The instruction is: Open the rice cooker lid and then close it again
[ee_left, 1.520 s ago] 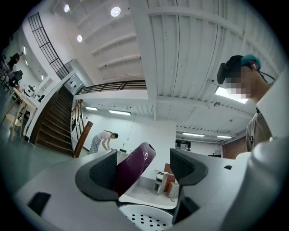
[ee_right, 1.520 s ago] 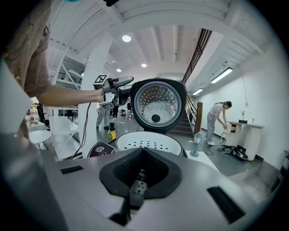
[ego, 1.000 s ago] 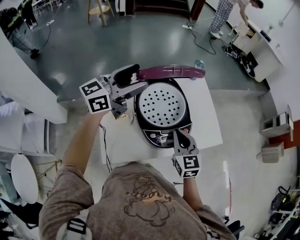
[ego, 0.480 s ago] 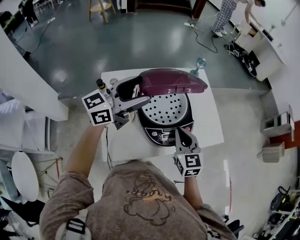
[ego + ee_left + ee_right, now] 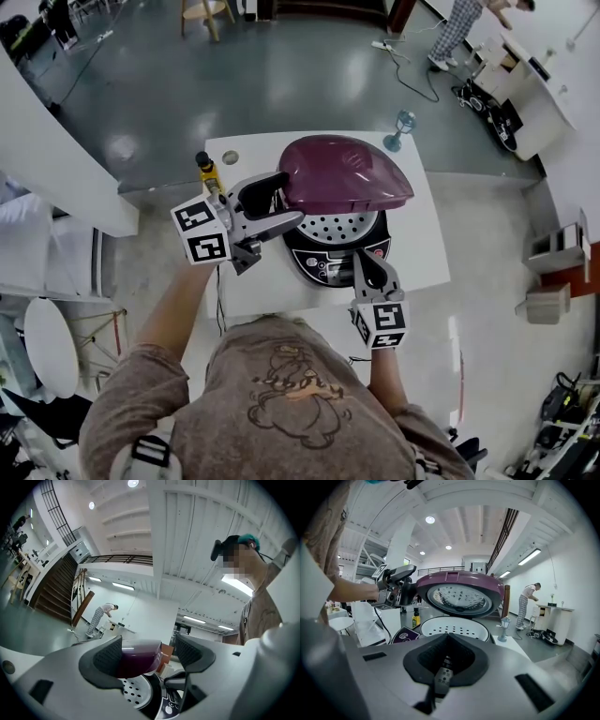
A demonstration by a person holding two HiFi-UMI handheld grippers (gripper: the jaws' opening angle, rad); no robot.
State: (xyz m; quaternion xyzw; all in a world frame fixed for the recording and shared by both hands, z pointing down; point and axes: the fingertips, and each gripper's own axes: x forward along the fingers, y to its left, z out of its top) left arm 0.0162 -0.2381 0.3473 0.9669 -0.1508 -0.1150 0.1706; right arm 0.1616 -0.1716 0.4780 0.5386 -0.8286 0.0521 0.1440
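Rice cooker lid [image 5: 342,175] half-open between spread jaws of left gripper [image 5: 281,206]; right gripper [image 5: 367,263] jaws together; bottle [image 5: 206,172] nearby.

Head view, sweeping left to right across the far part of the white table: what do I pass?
In order: yellow bottle → small round disc → purple rice cooker lid → blue-green stemmed glass.

One cooker [image 5: 342,186], one bottle [image 5: 207,172], one goblet [image 5: 403,126]
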